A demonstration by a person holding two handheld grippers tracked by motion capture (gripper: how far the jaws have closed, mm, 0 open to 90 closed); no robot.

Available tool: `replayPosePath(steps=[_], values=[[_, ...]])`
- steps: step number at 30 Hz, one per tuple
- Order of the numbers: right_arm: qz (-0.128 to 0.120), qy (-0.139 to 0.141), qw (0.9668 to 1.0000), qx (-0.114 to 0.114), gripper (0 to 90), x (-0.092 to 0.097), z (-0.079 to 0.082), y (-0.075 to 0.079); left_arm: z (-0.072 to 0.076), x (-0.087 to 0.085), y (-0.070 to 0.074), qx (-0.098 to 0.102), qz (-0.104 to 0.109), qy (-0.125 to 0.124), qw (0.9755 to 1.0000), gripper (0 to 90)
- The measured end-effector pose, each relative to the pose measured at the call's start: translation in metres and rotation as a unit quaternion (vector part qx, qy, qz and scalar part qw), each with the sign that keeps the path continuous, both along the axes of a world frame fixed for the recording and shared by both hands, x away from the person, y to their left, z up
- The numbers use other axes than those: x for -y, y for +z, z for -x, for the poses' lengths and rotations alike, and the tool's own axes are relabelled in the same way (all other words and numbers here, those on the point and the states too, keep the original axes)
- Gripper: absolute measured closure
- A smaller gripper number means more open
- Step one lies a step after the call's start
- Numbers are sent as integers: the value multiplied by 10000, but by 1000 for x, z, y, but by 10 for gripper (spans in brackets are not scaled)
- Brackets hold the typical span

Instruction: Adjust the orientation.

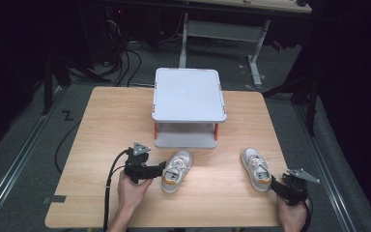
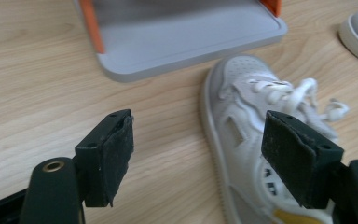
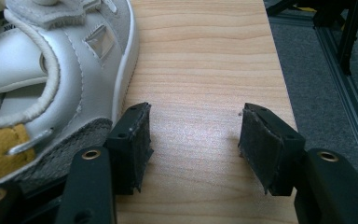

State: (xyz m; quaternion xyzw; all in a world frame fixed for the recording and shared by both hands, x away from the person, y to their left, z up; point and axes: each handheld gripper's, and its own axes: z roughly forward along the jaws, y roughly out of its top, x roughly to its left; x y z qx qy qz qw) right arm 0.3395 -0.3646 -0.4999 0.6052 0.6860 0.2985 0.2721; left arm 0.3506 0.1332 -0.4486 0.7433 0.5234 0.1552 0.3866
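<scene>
High view: two small white lace-up sneakers, one (image 1: 176, 170) beside the left gripper (image 1: 158, 169), one (image 1: 256, 167) by the right gripper (image 1: 276, 186), one grey two-tier shelf (image 1: 188, 94), one wooden table (image 1: 106, 125). Left gripper view: jaws wide apart, empty, one pad (image 2: 298, 156) over the shoe's side; closing here would likely pinch laces. Right gripper view: jaws spread, empty, beside the heel (image 3: 56, 154); closing would probably miss.

right shoe (image 3: 51, 70) | toe, heel cut off | left shoe (image 2: 256, 140) | heel behind tool
</scene>
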Motion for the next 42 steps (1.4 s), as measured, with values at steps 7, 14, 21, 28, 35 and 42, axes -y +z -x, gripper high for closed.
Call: replayPosePath(steps=[7, 14, 21, 28, 35, 42], values=[[16, 22, 10000, 2, 436, 0, 0, 0, 0, -27, -12, -23, -23, 274, 9996, 268], [4, 189, 9998, 5, 448, 2, -1, 0, -1, -42, -20, 90, -271, 426, 9987, 272], [48, 338, 9991, -252, 420, 6, -7, 6, -5, -54, -32, 174, -564, 579, 9966, 281], [2, 308, 9995, 15, 369, 6, 4, 16, -8, -62, -43, 82, -587, 671, 9960, 284], [-173, 479, 9984, 247, 359, 10, 14, 34, -6, -67, -54, 88, -612, 784, 9950, 290], [-372, 925, 9944, 360, 383, -3, 17, 55, -3, -64, -58, 260, -798, 835, 9930, 299]])
